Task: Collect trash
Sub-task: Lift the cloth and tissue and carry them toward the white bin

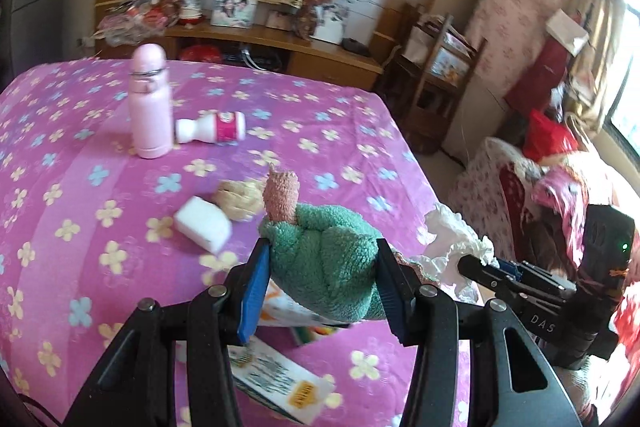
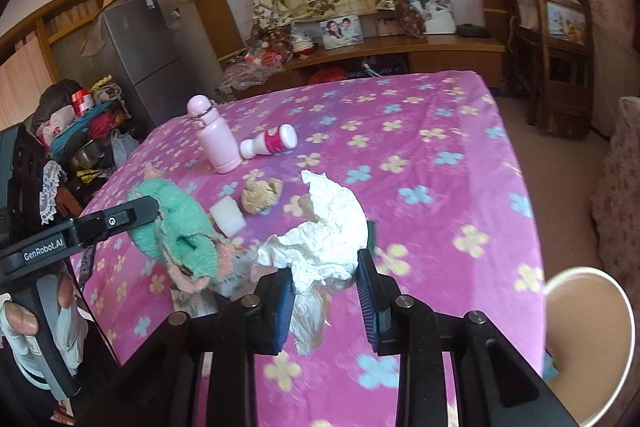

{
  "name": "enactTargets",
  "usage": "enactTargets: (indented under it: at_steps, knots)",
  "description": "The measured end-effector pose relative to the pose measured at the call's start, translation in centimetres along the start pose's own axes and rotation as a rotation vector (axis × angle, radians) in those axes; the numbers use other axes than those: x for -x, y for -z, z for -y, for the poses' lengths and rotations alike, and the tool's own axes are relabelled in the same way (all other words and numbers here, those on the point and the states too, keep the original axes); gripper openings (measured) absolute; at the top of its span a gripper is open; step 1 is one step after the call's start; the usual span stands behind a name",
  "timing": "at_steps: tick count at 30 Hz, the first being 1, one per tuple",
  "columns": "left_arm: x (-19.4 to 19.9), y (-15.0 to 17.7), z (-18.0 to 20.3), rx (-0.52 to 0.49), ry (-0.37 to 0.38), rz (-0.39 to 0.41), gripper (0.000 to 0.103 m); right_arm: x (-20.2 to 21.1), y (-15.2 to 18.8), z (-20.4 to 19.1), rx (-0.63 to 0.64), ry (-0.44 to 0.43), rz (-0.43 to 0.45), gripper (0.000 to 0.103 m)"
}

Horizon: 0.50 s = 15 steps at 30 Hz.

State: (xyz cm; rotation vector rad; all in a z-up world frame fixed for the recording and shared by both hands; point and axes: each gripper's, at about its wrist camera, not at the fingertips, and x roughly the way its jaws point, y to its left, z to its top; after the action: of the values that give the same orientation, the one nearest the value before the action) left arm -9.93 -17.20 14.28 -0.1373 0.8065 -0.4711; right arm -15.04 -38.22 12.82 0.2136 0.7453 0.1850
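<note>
Green terry cloth (image 1: 324, 259) clamped in left gripper (image 1: 320, 291), above the tablecloth (image 1: 100, 187); crumpled white tissue (image 2: 324, 227) pinched in right gripper (image 2: 326, 299); advice: keep both grips firm, carry tissue over paper cup (image 2: 588, 339), then release.

Both wrist cams close, angled down, share bedspread (image 1: 100, 131)

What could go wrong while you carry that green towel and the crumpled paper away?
1. The crumpled paper hangs loose below the right gripper, so a piece might tear or slip out.
2. The green towel bulges past the left gripper, and looks more like a washable cloth than trash.
3. The two grippers are close together, so they might bump; the pink bottle stands upright on the bedspread and could tip.
</note>
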Motion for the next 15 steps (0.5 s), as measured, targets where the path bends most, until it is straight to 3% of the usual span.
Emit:
enactTargets:
  at_steps: [15]
  knots:
    - [-3.0,2.2,11.0,-0.161,0.069,-0.054,0.052,7.6,3.5,7.9,-0.095,0.133,0.051,0.031]
